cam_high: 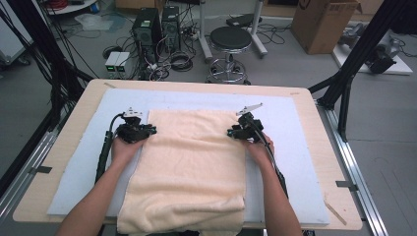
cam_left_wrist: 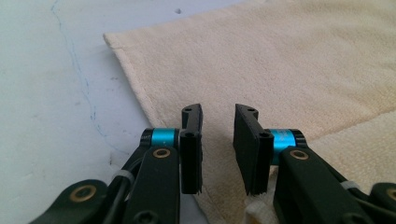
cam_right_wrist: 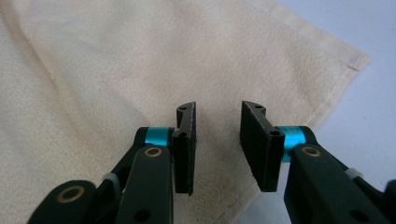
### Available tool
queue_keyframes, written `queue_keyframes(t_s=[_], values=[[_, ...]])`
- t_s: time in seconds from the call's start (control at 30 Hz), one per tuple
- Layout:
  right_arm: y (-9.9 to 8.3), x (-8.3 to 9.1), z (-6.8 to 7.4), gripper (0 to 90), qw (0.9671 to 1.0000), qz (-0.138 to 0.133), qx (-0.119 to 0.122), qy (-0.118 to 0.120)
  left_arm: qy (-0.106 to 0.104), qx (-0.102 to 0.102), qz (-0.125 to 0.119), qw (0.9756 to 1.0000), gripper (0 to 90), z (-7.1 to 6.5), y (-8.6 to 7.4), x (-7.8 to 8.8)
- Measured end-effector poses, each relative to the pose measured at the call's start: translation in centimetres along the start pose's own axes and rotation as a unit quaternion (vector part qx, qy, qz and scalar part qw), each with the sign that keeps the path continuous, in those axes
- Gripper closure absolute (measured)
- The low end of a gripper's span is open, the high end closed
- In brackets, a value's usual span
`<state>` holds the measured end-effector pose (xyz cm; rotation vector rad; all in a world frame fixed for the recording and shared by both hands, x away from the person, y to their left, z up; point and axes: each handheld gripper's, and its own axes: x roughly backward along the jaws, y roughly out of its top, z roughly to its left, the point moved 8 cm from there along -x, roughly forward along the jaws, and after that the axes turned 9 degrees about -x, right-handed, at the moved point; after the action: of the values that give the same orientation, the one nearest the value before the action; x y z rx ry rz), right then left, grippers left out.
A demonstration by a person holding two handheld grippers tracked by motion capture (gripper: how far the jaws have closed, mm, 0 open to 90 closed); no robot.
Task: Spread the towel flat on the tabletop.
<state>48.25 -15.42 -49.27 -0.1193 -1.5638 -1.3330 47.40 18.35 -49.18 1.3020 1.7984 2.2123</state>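
We inspect from left to right. The left tongs [cam_high: 147, 130] sit at the left long edge of the cream towel [cam_high: 192, 167], close to its far left corner. In the left gripper view the left tongs [cam_left_wrist: 218, 140] stand parted with a clear gap; the towel's hemmed edge passes under that gap, but the pads do not press on it, so nothing is gripped. The far left corner of the towel [cam_left_wrist: 280, 70] lies ahead and to the left of these jaws, flat on the pale blue mat [cam_left_wrist: 46, 84].

The towel lies along the middle of the counter [cam_high: 88, 98], its long axis running from the person's side toward the far side; the near end is folded over and hangs slightly past the counter's near edge.

The right tongs [cam_high: 231, 132] mirror the left, at the right long edge near the far right corner. In the right gripper view the right tongs [cam_right_wrist: 217, 140] are likewise apart, over the towel [cam_right_wrist: 116, 70], with no cloth pinched between them. The far right corner lies ahead and to the right.

We judge that each hand is equally near its own far corner, and that the coming move depends on whichever edge each pair closes on.
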Motion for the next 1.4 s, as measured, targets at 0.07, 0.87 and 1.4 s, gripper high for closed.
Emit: queue_keyframes(t_s=[0.07,0.87,1.4], values=[[0.3,0.1,-0.3,66.5,1.0,-0.002,0.008,-0.005,0.004,0.003,-0.01,0.9999,72.3,0.2,0.3,0.1],[2.8,-2.0,-5.1,51.5,0.9966,-0.026,-0.065,-0.042,0.041,0.011,0.053,0.9977,51.1,4.9,2.7,-4.0],[3.0,-2.3,-4.4,57.9,0.9968,-0.015,-0.057,-0.054,0.052,0.018,0.062,0.9965,60.4,4.4,2.8,-4.0]])
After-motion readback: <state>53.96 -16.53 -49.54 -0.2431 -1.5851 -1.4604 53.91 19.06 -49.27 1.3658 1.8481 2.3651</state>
